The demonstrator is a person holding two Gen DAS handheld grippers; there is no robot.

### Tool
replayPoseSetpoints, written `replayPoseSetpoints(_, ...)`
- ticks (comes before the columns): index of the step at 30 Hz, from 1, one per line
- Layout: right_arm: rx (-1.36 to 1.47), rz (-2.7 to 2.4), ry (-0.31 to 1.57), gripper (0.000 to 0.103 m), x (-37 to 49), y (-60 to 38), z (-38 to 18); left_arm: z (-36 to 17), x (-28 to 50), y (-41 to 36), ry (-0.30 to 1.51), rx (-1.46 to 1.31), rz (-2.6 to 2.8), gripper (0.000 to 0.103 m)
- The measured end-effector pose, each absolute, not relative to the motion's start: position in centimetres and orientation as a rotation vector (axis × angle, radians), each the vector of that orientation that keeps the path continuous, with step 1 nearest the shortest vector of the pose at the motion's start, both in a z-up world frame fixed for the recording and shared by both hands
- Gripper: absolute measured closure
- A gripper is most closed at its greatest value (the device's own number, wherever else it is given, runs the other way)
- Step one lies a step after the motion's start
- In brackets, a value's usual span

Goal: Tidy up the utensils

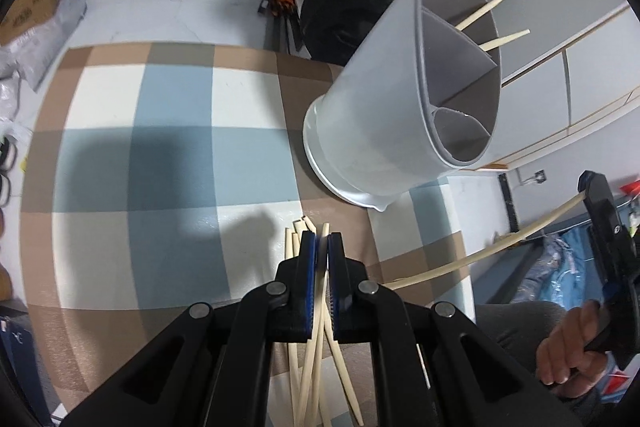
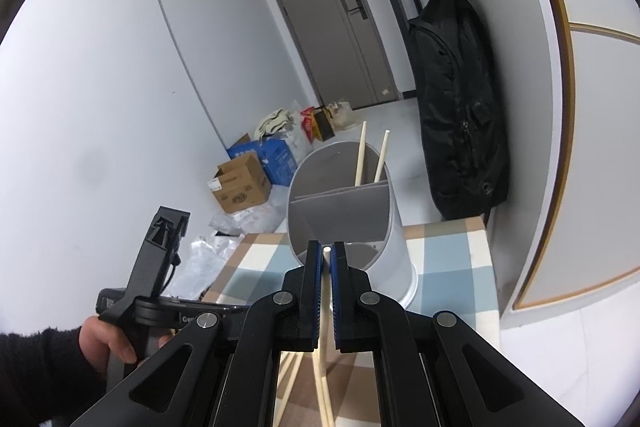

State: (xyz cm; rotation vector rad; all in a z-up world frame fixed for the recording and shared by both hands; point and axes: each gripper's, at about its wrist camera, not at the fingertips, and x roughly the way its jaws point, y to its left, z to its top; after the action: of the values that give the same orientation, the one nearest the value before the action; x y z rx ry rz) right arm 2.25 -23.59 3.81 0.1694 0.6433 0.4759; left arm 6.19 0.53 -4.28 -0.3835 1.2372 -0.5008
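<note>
Left jaws: the left gripper has its jaws together on a single chopstick — the stick runs up between the blue pads and its tip shows just past them.
Right jaws: the right gripper is clamped on another chopstick, held near its blunt upper end, which sits level with the pad tips; the shaft trails down and back under the tool.
Loose stock: a heap of chopsticks lies crossed on the checked table, directly beneath the left tool.
Holder: the grey utensil holder stands on the table near its far edge, divided into compartments; two chopsticks lean in the rear compartment, the others appear empty.
Handling, judged: the sticks look light, stiff and smooth — little to resist a grip, but thin enough to pivot or slide between the pads if pinched off-centre.
Grip point, judged: a hold close to the thick end, as on the right, leaves the long shaft free to drop into a compartment; a mid-shaft hold would swing less.
Risk, judged: the holder looks light and tall, so a stick striking its rim or divider could tip it.
Hands: one hand grips the right tool's handle, the other hand the left.
</note>
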Motion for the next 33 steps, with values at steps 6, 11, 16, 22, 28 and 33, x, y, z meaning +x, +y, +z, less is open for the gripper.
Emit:
replayPoseSetpoints(6,0.174,0.481,0.641,0.099,2.3,-23.5,3.8,-5.3,6.2,1.2,1.241,-0.475,-0.515,0.101)
replayPoseSetpoints(11,0.178,0.487,0.633,0.099,2.3,-23.5,4.0,-5.8,6.3,1.8,1.244,-0.485,-0.499,0.101)
replayPoseSetpoints(16,0.182,0.489,0.635,0.099,2.4,-23.5,4.0,-7.3,6.9,2.3,1.304,-0.495,-0.448,0.090)
replayPoseSetpoints(22,0.179,0.493,0.630,0.099,2.3,-23.2,4.1,-7.4,6.6,1.9,1.282,-0.419,-0.409,0.090)
replayPoseSetpoints(28,0.194,0.497,0.624,0.099,2.3,-23.3,4.1,-6.0,5.7,1.7,1.252,-0.376,-0.374,0.090)
replayPoseSetpoints(33,0.211,0.502,0.618,0.099,2.3,-23.4,4.3,-5.0,4.4,1.9,1.216,-0.249,-0.293,0.070)
